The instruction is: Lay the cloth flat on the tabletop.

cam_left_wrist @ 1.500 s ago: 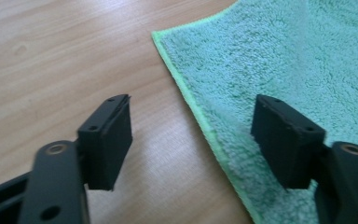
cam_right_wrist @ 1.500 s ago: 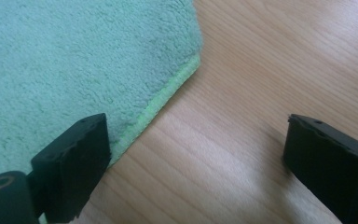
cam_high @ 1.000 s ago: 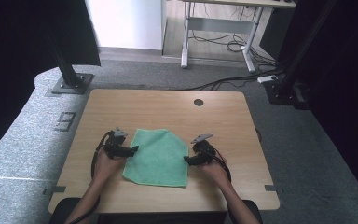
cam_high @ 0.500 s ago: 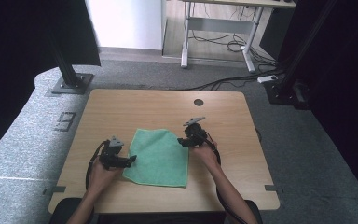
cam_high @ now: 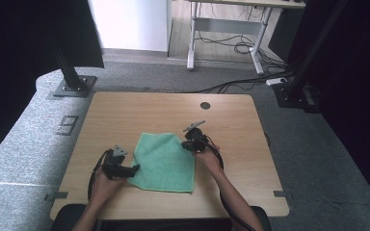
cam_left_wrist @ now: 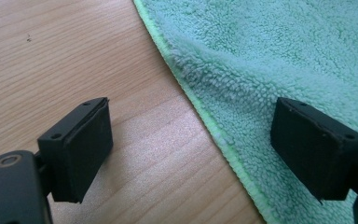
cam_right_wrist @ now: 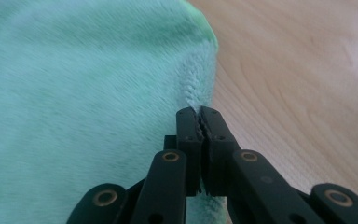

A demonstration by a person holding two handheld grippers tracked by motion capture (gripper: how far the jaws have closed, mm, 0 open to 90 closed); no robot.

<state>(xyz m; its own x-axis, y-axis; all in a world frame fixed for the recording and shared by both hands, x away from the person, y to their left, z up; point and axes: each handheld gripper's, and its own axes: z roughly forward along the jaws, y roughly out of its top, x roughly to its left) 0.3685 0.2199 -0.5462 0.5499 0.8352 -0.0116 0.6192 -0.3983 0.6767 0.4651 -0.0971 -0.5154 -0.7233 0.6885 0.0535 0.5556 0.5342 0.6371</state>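
Observation:
A green towel (cam_high: 164, 161) lies flat on the wooden table (cam_high: 144, 110). My left gripper (cam_high: 133, 169) sits low at the towel's left edge, near the front corner. In the left gripper view it (cam_left_wrist: 191, 149) is open, one jaw over bare wood and the other over the towel (cam_left_wrist: 270, 56); its jaws have just been opening wider, with nothing pinched. My right gripper (cam_high: 187, 144) is at the towel's far right corner. In the right gripper view it (cam_right_wrist: 200, 122) has just closed and is shut on the towel's (cam_right_wrist: 74, 93) hem.
A round cable hole (cam_high: 205, 105) sits in the table's far side. The person's forearms come in over the near edge. Black stand bases (cam_high: 72, 86) and a desk frame with cables (cam_high: 221, 43) stand on the floor beyond.
The right gripper went from the towel's near right side away to its far right corner. The left gripper slid along the left edge toward the person.

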